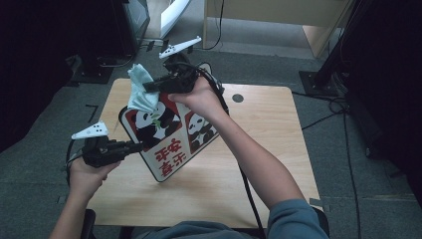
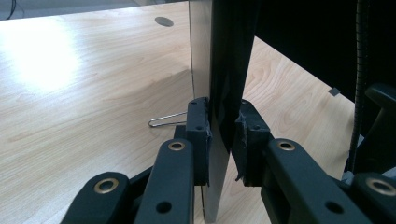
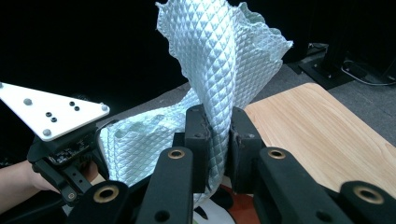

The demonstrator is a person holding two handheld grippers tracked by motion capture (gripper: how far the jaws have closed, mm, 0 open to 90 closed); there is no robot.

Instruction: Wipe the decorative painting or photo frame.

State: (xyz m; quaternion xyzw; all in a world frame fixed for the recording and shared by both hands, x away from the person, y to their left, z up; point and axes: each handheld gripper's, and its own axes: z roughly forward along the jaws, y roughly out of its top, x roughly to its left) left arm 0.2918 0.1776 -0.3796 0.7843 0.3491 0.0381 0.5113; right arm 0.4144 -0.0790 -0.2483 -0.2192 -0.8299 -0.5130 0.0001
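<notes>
Left hand-held gripper (image 1: 133, 146): sits at the lower left of the high view, held in the person's left hand (image 1: 85, 177); its jaws are clenched on the left edge of the flat panda-print sign board with red borders and red characters (image 1: 166, 134). In the left gripper view the left hand-held gripper (image 2: 224, 135) has its pads pressed on both faces of the thin board edge (image 2: 219, 70).

Panda board: lies in the centre-left of the high view, lifted and tilted above the light wooden bench (image 1: 259, 144), its printed face turned up toward the camera.

Wire clip: a small bent metal wire (image 2: 166, 121) lies on the bench (image 2: 70, 93) in the middle of the left gripper view, just left of the jaws.

Cloth: a pale mint-green quilted cloth (image 1: 141, 90) sits at the upper edge of the board, upper-centre-left of the high view, touching the board's top corner. In the right gripper view the cloth (image 3: 224, 60) rises crumpled from between the jaws to the top of the frame.

Right hand-held gripper (image 1: 149, 85): upper centre of the high view, held in the person's right hand (image 1: 199, 97), grasping the cloth. In the right gripper view the right hand-held gripper (image 3: 218, 140) pinches a fold of the cloth; the other gripper's white three-cornered plate (image 3: 49, 114) shows at the left.

Bench hole: a round dark hole (image 1: 238, 98) sits right of the hand.
</notes>
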